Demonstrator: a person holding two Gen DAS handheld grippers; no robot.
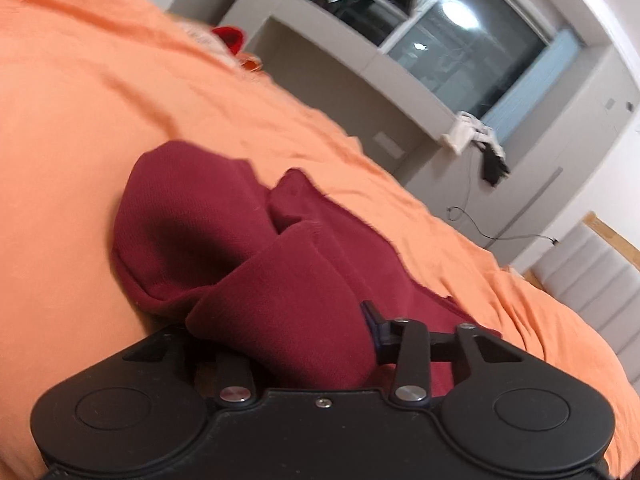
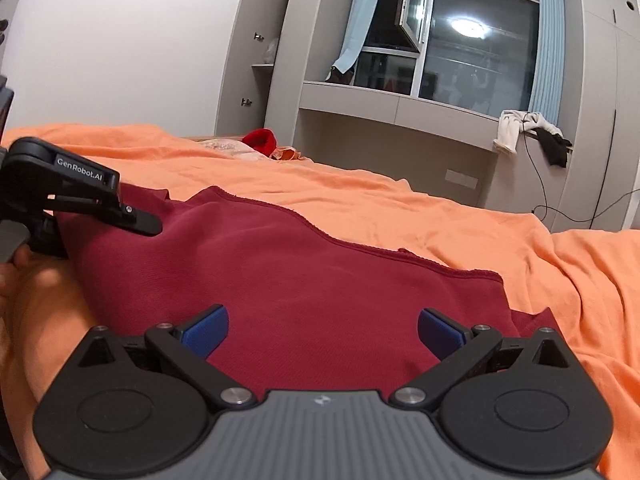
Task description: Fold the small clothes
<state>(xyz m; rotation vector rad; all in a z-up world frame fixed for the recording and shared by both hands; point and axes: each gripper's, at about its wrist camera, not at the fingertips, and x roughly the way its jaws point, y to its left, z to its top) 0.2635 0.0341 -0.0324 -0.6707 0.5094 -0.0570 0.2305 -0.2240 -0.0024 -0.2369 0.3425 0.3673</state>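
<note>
The dark red garment (image 2: 304,280) lies spread on the orange bedspread (image 2: 440,208), right under and ahead of both tongs. It looks soft, light and floppy; I reckon a hem or corner gives the best hold, since the middle would only bunch. The left gripper (image 1: 288,344) is clenched on a thick rolled fold of the cloth, which fills the gap between its fingers. The right gripper (image 2: 322,330) stands wide open just above the cloth, its blue pads (image 2: 208,330) gripping nothing.
</note>
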